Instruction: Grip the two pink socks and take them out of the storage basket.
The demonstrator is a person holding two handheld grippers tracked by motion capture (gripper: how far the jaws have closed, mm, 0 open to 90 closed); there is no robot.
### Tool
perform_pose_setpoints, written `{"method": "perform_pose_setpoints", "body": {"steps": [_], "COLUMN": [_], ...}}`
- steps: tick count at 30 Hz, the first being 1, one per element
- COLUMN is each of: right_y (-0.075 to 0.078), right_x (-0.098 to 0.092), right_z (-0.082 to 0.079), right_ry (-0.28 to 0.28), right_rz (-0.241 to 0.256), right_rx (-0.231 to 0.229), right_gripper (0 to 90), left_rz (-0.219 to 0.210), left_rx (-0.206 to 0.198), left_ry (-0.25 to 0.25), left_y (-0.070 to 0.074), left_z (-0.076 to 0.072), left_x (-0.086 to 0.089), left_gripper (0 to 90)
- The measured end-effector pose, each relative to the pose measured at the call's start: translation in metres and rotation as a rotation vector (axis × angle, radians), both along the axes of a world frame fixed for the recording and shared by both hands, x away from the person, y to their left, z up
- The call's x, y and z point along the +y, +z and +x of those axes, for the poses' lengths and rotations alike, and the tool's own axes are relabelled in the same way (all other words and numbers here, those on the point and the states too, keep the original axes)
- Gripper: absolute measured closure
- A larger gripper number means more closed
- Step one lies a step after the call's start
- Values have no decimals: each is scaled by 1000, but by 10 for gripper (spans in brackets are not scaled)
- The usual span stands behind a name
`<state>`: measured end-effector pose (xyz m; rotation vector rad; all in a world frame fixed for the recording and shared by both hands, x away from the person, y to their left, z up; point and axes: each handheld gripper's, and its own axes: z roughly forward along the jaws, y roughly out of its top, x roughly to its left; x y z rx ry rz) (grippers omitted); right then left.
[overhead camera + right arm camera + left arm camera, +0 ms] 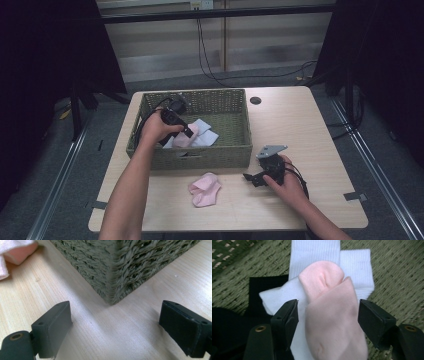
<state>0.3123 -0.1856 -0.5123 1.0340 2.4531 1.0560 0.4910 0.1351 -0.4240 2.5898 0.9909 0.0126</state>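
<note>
This looks like a lab or recording studio rather than a home. A plain wooden desk stands on grey carpet, flanked by black curtains hung on either side and metal floor rails. Cables trail down from a wall socket behind, and tape marks sit at the desk's edges.

Soft knit cloth, matt, in the pink sock and the ribbed white socks. Coarse, rough woven fibre, olive green, in the basket. Pale wood-grain top, smooth with a slight sheen, on the table. Matt black plastic on the 2 jaws of the right gripper.
</note>
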Motion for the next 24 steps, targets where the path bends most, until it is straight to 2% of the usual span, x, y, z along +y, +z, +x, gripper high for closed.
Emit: {"method": "perform_pose_setpoints", "body": {"steps": [3,7,9,12,17,19,22,24], "right_y": [0,0,0,0,0,0,0,0], "right_x": [0,0,0,0,0,0,0,0], "right_z": [0,0,-1,0,0,0,0,0], "right_ry": [-5,-4,-6,-5,-6,-3,-5,-3], "right_rz": [1,1,1,1,0,0,2,-1], "right_rx": [6,5,9,8,8,4,8,2], "right_gripper": [101,101,101,101,101,101,101,101], "left_rz": [4,13,18,28,44,15,-1,-42], "left_rx": [1,48,54,61,58,60,63,63], "left_ry": [15,25,21,35,17,32,34,36], "left_y": [-9,-20,-21,-10,11,20,33,44], "left_z": [2,1,0,-1,-5,-6,-8,-10], "left_x": [0,3,4,3,0,1,4,6], "left_gripper": [356,493,582,772,797,798,803,804]}}
